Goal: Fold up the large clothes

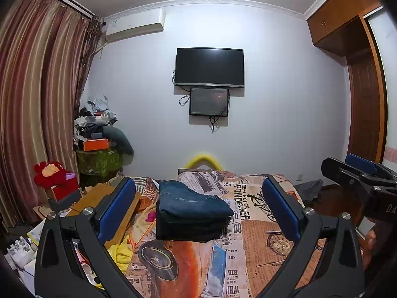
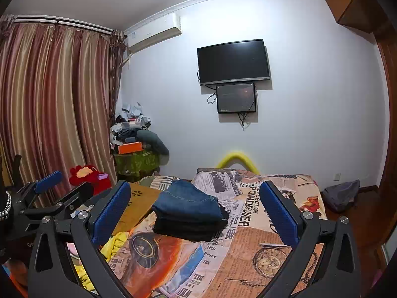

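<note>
Both grippers' jaws gape wide, empty; folded jeans (image 1: 191,200) hide the dark, probably folded, garment (image 1: 188,228) beneath.

Bed (image 1: 260,243) was covered by newspaper-print sheet (image 2: 248,248) with vintage car and pocket-watch motifs. Folded stack (image 1: 191,213) was placed near bed centre: blue jeans (image 2: 188,201) on top, dark garments (image 2: 188,228) underneath. Yellow cloth (image 1: 121,253) was bunched at left edge. Wooden board (image 2: 136,206) was laid beside stack, left.
</note>
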`<action>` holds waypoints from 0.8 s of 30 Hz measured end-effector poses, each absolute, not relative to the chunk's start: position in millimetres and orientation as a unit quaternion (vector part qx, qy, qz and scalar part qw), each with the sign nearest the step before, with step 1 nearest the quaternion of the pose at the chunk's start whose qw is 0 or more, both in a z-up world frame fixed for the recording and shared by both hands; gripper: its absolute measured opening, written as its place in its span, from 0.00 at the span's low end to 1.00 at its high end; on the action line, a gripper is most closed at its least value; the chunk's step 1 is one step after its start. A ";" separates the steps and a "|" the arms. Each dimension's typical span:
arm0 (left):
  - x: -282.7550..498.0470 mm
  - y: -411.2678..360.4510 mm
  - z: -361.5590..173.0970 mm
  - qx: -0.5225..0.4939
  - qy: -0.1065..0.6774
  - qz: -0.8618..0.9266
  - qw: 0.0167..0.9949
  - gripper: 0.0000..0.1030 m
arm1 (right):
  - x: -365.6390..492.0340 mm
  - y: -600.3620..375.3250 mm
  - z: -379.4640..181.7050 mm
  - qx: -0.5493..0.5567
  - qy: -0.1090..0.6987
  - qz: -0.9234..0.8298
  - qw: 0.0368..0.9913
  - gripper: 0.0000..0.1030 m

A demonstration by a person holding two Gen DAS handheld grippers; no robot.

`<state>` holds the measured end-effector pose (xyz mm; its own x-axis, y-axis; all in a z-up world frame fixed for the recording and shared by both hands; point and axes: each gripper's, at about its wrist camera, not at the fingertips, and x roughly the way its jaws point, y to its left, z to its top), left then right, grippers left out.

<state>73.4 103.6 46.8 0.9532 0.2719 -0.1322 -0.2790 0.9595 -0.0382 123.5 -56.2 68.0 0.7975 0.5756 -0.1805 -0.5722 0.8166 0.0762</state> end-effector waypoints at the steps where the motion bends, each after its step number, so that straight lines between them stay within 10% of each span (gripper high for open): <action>1: 73.4 103.5 46.8 -0.028 0.063 0.140 0.988 1.00 | 123.8 -56.4 68.2 0.009 0.099 0.303 0.948 1.00; 24: 76.7 109.2 46.5 -0.048 0.067 0.122 0.989 1.00 | 126.6 -58.0 67.9 0.014 0.105 0.306 0.946 1.00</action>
